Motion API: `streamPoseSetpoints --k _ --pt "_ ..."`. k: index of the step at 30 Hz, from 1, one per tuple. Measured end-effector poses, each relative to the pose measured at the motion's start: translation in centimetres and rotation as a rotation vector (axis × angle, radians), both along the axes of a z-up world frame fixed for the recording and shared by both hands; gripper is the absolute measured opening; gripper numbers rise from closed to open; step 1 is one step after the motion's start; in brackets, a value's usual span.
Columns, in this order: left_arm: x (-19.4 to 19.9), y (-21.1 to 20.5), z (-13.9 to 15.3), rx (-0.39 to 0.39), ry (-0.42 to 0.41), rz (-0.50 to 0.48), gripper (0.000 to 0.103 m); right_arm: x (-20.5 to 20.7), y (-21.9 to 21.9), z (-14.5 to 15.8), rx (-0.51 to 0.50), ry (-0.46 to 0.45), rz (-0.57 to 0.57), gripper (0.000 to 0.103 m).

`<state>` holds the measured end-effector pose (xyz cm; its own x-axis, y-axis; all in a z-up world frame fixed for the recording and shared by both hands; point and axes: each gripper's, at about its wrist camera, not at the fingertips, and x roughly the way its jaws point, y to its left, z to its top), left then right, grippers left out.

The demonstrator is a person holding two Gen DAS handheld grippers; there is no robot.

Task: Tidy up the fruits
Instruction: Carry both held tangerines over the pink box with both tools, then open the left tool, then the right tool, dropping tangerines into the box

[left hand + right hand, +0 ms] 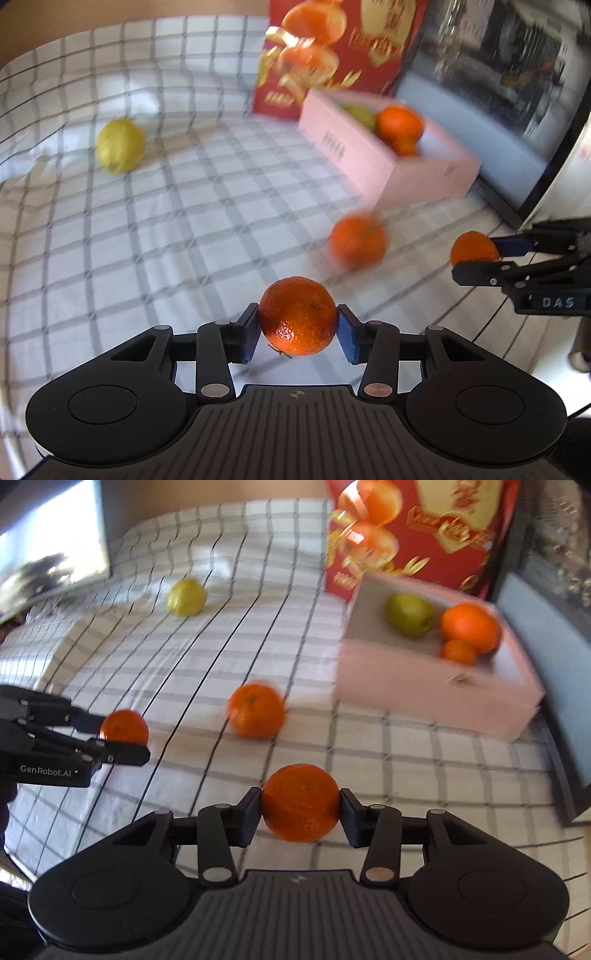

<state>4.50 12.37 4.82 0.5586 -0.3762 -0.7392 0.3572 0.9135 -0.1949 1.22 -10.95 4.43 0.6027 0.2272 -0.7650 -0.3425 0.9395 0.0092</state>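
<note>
Each gripper, left [297, 328] and right [301, 808], clamps one orange. One orange [256, 710] and one lemon [186, 597] lie on the cloth [258, 590]; the pink box [424, 686] holds two oranges and one pear [409, 614].

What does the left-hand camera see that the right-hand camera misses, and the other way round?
Left only: little of its own, mainly the right gripper from the side. Right only: the left gripper from the side, and the whole green fruit in the pink box. Both: a gripped orange each, a loose orange, a lemon, the checked cloth.
</note>
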Motion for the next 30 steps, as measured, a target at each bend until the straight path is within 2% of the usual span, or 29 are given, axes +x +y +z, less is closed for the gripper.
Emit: streamPoseSetpoints --k 5,8,11,14,18,21,23,30 --pt "4.2 -4.1 4.8 -0.078 -0.089 -0.073 0.049 1.6 -3.4 5.1 -0.004 -0.146 -0.06 0.044" --pt "7.2 -7.3 6.6 -0.1 -0.086 -0.106 0.049 3.0 -5.5 7.4 0.001 -0.22 -0.103 0.044" --pt "10.2 -10.5 7.2 -0.119 -0.065 -0.136 0.049 4.5 -7.3 8.7 -0.003 -0.275 -0.147 0.044" --pt "12.8 -13.3 6.7 -0.092 -0.055 -0.149 0.049 5.5 -8.8 8.9 -0.001 -0.298 -0.184 0.044" --pt "16.7 -15.6 4.6 -0.136 0.045 -0.133 0.049 6.5 -10.4 8.1 0.015 -0.278 -0.209 0.044" --pt "18.2 -16.6 3.1 -0.137 0.075 -0.122 0.049 7.1 -11.0 7.1 0.015 -0.255 -0.206 0.044" --pt "18.3 -16.9 2.9 -0.128 0.055 -0.114 0.049 7.3 -11.2 6.5 0.017 -0.241 -0.204 0.044" --pt "17.0 -14.3 4.8 -0.225 -0.025 -0.07 0.049 9.4 -11.3 5.2 0.011 -0.209 -0.188 0.044"
